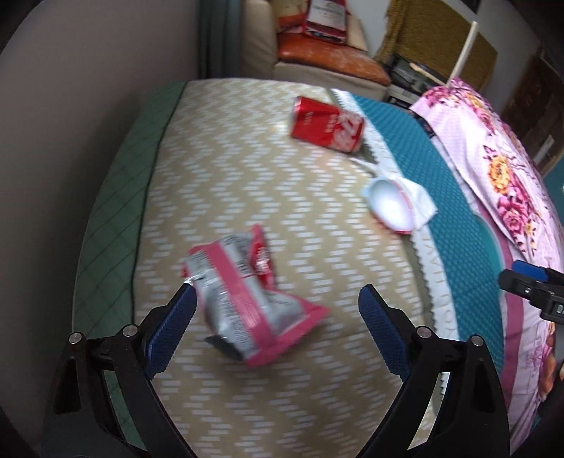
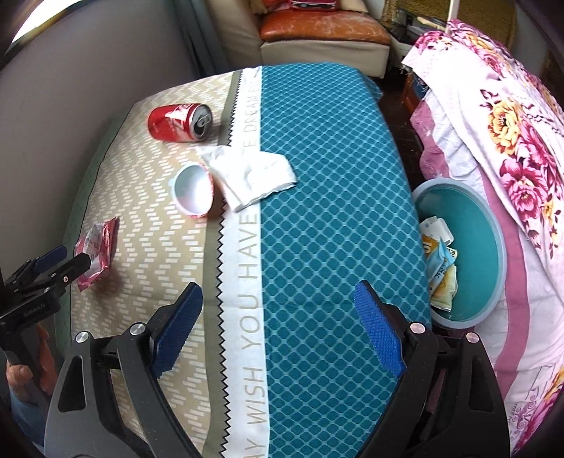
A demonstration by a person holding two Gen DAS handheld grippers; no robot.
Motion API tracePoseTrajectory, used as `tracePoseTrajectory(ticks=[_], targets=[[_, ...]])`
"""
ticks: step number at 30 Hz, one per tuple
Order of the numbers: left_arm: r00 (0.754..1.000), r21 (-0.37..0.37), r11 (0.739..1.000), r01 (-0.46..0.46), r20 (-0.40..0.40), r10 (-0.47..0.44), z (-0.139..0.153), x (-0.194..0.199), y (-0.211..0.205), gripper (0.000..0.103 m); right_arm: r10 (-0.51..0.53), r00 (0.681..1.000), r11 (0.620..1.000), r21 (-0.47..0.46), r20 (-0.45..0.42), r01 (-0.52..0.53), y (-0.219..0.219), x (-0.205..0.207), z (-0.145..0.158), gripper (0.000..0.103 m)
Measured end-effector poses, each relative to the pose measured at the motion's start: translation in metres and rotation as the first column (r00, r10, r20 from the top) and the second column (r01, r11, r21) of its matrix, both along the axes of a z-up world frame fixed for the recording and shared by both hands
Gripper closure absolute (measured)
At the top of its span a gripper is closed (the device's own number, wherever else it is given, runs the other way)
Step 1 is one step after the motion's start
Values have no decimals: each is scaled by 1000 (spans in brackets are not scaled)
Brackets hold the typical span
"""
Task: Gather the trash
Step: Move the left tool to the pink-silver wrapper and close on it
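A crumpled pink and silver wrapper (image 1: 246,292) lies on the beige zigzag cloth, between the wide-spread fingers of my left gripper (image 1: 278,310), which is open; the left finger (image 1: 176,320) is close to the wrapper's edge. Farther back lie a red can (image 1: 328,123) on its side, a small white cup (image 1: 387,204) and a white tissue (image 1: 421,202). In the right wrist view my right gripper (image 2: 278,306) hangs open over the teal cloth with nothing between its fingers. That view also shows the can (image 2: 176,121), cup (image 2: 192,192), tissue (image 2: 253,176), wrapper (image 2: 98,246) and left gripper (image 2: 70,260).
A teal basin (image 2: 486,225) holding several wrappers (image 2: 439,264) sits below the table's right edge, against a floral blanket (image 2: 511,141). The table (image 2: 317,176) ends at a grey wall on the left. A sofa with an orange cushion (image 2: 317,24) stands behind.
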State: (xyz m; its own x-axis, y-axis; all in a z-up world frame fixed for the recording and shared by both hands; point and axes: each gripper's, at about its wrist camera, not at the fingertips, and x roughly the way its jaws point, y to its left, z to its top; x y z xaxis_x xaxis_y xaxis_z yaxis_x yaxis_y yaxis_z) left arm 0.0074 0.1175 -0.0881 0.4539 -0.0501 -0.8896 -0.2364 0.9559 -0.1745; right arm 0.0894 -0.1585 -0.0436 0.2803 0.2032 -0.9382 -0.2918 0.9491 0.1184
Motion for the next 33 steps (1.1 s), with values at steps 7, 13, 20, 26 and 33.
tracePoseTrajectory(ticks=[7, 13, 20, 26, 33], targets=[[997, -54, 996, -65, -54, 62, -25, -2, 22, 10, 33, 999, 999, -17, -20, -33, 10, -1, -5, 19], [991, -50, 993, -108, -79, 104, -37, 2, 30, 10, 32, 999, 999, -29, -18, -33, 13, 1, -8, 19], [992, -54, 993, -104, -71, 100, -42, 2, 33, 53, 37, 999, 999, 9, -39, -37, 23, 12, -13, 19], [998, -50, 997, -63, -29, 61, -38, 13, 30, 74, 49, 999, 999, 11, -13, -49, 41, 30, -16, 22], [1000, -98, 995, 4, 26, -1, -33, 31, 27, 74, 54, 997, 995, 88, -46, -50, 62, 67, -30, 69]])
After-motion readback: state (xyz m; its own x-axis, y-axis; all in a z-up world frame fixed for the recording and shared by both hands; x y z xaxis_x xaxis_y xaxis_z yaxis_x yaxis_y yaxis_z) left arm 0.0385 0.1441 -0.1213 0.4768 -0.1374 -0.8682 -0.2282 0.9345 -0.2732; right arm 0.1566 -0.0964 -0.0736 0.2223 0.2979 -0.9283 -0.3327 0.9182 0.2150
